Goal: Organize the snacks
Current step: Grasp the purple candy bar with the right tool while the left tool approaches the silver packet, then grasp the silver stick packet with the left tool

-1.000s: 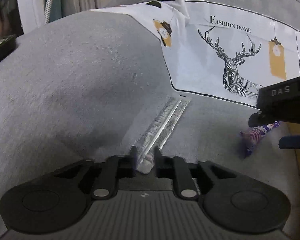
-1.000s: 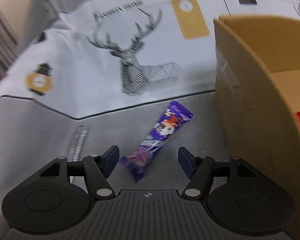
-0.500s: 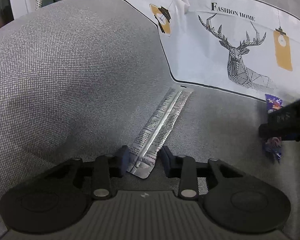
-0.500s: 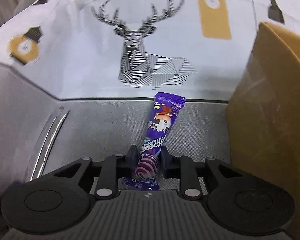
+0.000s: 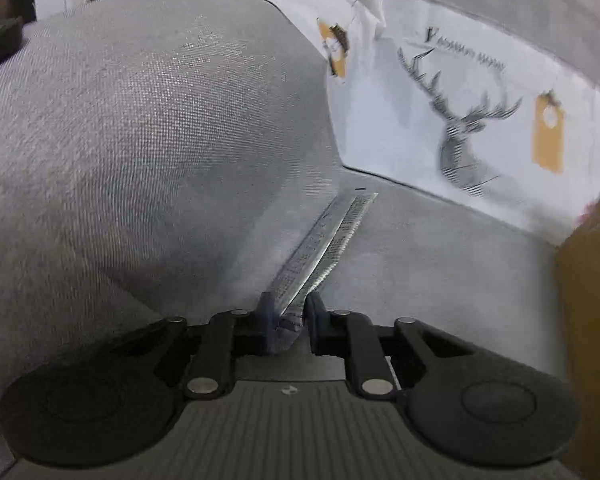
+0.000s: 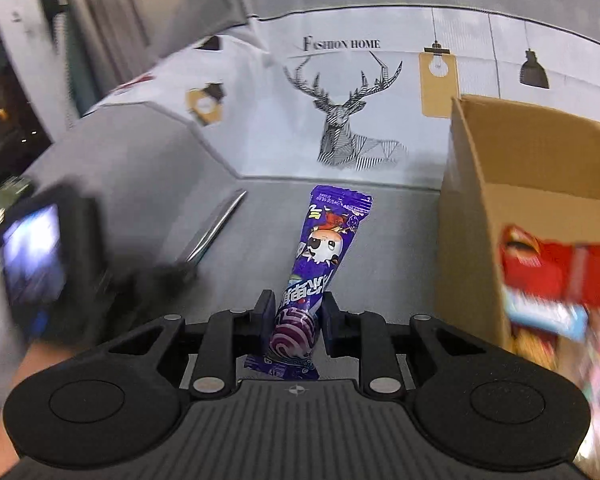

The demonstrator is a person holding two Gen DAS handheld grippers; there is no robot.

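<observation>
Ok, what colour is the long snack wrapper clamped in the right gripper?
Purple, with a white cartoon face, on the long snack wrapper in the right gripper; clearest in the right wrist view.

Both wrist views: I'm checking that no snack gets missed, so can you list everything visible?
Silver snack packet: one, silver with fine print, lying on the sofa seat, near end between the left gripper's fingers.
Purple snack packet: one, purple with a cartoon face, held in the right gripper.
Cardboard box: one, brown, open, on the seat at the right.
Snacks in the box: several, red and others, blurred.
Sofa: one, grey.
Deer-print cover: one, white, over the backrest.
Left gripper: black, shut on the silver packet.
Right gripper: black, shut on the purple packet.
</observation>
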